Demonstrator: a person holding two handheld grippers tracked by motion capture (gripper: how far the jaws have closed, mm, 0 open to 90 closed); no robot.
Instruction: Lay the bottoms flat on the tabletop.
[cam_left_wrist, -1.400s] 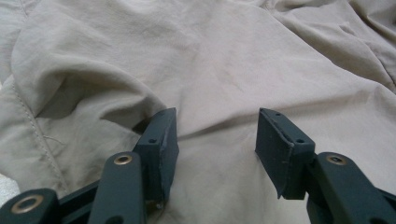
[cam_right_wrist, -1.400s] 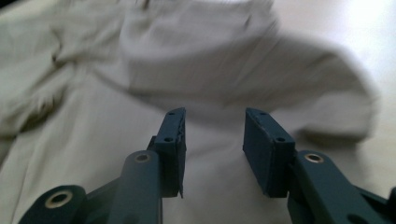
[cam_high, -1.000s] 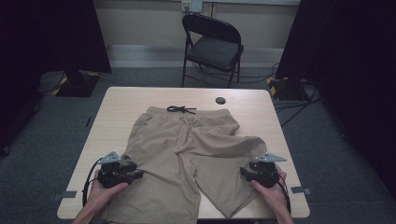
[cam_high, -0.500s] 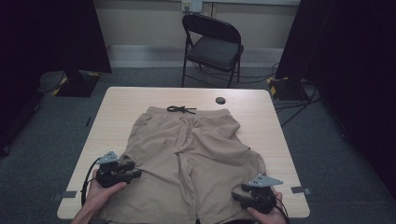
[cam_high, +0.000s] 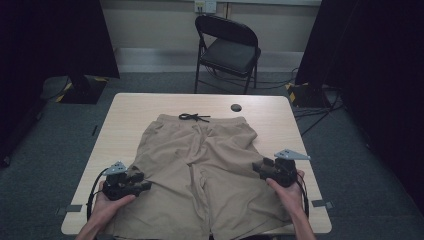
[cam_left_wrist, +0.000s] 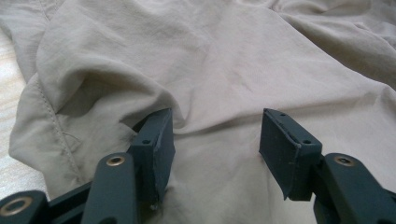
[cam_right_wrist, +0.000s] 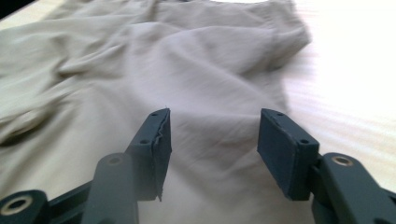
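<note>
The left gripper (cam_high: 146, 185) hovers with jaws apart over the left leg of the tan shorts (cam_high: 200, 165), which lie flat on the table (cam_high: 125, 115). The right gripper (cam_high: 256, 168), jaws also apart, hovers over the right leg.

Tan shorts (cam_high: 200, 170) spread flat mid-frame on a wooden table (cam_high: 130, 115), black drawstring (cam_high: 194, 117) at top. Left gripper (cam_high: 148, 185) lower left on one leg, right gripper (cam_high: 256, 167) lower right on the other. Folding chair (cam_high: 227, 50) top center.
</note>
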